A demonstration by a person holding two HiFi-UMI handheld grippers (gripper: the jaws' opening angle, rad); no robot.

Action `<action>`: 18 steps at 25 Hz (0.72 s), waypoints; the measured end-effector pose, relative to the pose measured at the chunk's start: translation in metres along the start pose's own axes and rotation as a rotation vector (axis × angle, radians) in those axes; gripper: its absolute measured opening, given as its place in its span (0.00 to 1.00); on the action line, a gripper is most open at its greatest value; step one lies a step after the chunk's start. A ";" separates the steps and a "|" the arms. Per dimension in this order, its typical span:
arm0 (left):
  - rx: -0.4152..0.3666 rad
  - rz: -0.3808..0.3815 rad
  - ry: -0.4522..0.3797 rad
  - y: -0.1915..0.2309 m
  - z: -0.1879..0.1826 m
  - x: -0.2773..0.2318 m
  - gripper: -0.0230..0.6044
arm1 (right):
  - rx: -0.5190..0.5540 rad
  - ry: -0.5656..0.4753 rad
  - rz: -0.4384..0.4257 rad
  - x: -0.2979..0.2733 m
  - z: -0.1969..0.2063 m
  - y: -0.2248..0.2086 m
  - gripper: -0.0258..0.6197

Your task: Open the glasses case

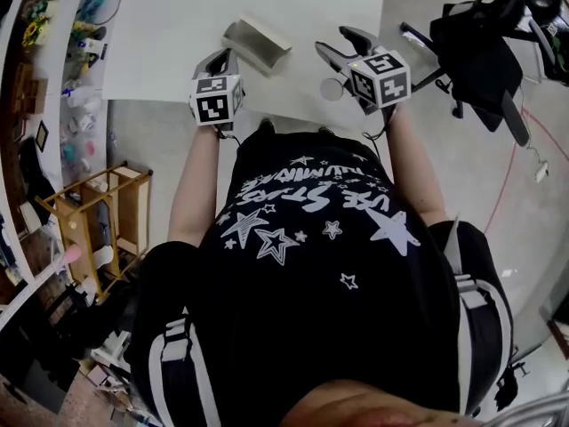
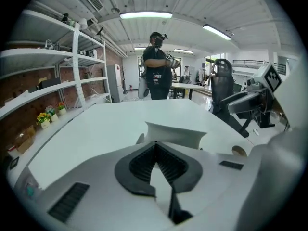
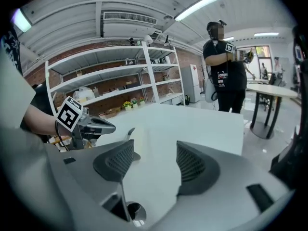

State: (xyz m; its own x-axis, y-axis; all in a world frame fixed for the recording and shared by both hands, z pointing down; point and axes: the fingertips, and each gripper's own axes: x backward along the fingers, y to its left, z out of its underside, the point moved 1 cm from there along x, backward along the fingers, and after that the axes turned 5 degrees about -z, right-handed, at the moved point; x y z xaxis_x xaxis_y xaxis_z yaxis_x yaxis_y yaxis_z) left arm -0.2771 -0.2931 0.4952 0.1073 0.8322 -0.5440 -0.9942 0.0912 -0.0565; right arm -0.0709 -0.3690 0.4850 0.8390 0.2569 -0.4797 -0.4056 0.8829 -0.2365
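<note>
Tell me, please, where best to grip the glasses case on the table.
Probably its long near edge, approached from the near side: the glasses case lies between both grippers, a long side facing them. The right gripper is open; the left gripper is shut.

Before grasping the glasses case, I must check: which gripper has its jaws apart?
The right gripper: its jaws stand wide apart, empty. The left gripper has jaws meeting at the tips.

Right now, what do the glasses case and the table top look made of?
Glasses case: pale grey, matte, stiff flat panels, perhaps faux leather over board; unsure. Table top: white, smooth, faint sheen, likely laminate.
</note>
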 end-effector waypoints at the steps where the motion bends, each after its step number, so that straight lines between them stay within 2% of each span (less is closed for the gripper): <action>1: 0.023 -0.018 -0.016 -0.002 -0.004 0.006 0.06 | 0.009 -0.005 -0.015 0.003 -0.002 -0.002 0.49; 8: 0.139 -0.099 -0.114 -0.038 -0.022 0.056 0.06 | 0.049 -0.041 -0.120 0.016 -0.005 0.001 0.33; 13: 0.213 -0.175 -0.172 -0.057 -0.029 0.100 0.06 | 0.091 -0.061 -0.221 0.018 0.003 0.024 0.20; 18: 0.239 -0.165 -0.198 -0.087 -0.031 0.118 0.06 | 0.134 -0.090 -0.259 0.027 0.004 0.037 0.09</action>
State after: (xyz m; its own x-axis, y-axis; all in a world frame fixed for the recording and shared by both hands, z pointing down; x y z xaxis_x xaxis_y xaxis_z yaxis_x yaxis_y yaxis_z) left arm -0.1783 -0.2196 0.4094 0.2879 0.8836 -0.3692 -0.9374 0.3389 0.0803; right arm -0.0621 -0.3277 0.4673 0.9395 0.0448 -0.3395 -0.1275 0.9660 -0.2251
